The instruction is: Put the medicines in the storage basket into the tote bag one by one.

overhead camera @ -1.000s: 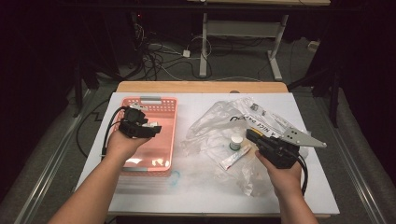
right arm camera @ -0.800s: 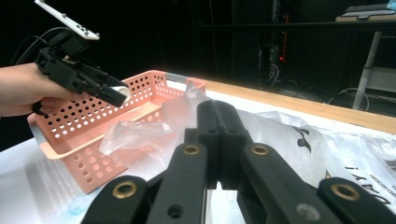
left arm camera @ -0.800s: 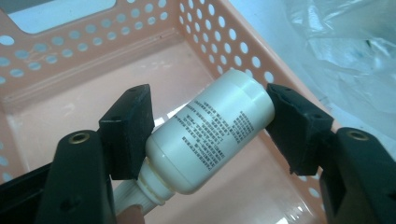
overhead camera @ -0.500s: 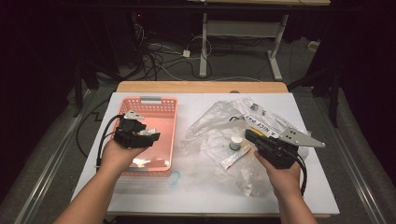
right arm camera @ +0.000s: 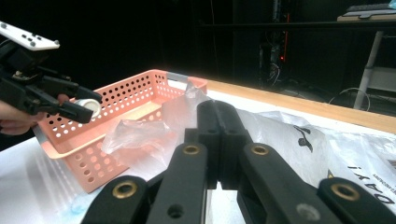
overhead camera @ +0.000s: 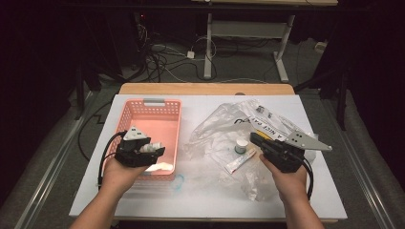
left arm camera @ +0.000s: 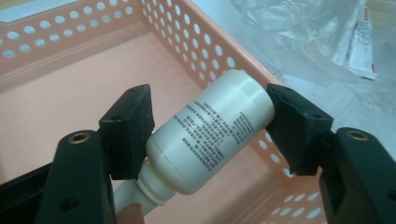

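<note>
White tabletop [overhead camera: 143, 200] under bright light, with dark floor and cables behind it. At its left side stands a pink perforated plastic basket [overhead camera: 143, 112]. The left gripper [overhead camera: 152, 150] hangs over the basket's near end, its two black pads pressed on a cream-white plastic bottle with small printed text [left arm camera: 210, 135]; the bottle lies slanted between the pads, base up toward the basket wall, neck down toward the hand, above the basket floor. To the right, the right gripper [overhead camera: 255, 139] rests with its jaws fully together and nothing between them, on crumpled clear plastic bags [overhead camera: 215, 129], near a small white-capped jar [overhead camera: 241, 145] and a flat white tube [overhead camera: 241, 161].
</note>
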`<state>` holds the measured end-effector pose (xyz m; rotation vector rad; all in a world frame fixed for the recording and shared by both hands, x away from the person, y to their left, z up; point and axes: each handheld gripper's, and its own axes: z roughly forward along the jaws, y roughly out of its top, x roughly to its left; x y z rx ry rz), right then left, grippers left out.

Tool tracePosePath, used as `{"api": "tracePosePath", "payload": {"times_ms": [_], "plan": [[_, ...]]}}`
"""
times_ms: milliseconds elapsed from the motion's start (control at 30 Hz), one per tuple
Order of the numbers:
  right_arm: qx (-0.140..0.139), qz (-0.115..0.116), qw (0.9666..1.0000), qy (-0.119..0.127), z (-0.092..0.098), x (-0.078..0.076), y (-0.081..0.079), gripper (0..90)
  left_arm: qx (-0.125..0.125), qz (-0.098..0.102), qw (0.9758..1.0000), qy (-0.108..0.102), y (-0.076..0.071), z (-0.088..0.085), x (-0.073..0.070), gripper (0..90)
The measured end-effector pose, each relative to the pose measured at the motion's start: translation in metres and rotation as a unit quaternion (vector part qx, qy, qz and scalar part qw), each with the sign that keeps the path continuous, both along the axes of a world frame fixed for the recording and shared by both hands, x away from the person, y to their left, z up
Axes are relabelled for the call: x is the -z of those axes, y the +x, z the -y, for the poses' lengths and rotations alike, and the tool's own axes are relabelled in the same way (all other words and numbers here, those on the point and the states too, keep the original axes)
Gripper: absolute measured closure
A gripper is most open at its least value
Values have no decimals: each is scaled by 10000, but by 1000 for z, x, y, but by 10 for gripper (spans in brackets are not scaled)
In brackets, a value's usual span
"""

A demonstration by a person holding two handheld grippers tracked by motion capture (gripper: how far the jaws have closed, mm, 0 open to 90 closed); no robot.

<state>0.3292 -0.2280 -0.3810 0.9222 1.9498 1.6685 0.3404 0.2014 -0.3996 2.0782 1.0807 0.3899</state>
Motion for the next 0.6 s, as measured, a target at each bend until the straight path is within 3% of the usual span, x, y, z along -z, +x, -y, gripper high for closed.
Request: {"api": "tracePosePath", "payload": {"times_ms": [300, 600], "plan": [[0, -10, 10000, -7, -1, 1, 0, 900, 106, 37, 9998, -147, -10, 0, 8, 338], [-4, -1, 10000, -39, -2, 1, 0, 900, 367, 379, 9980, -348, -22, 11, -2, 339]]}}
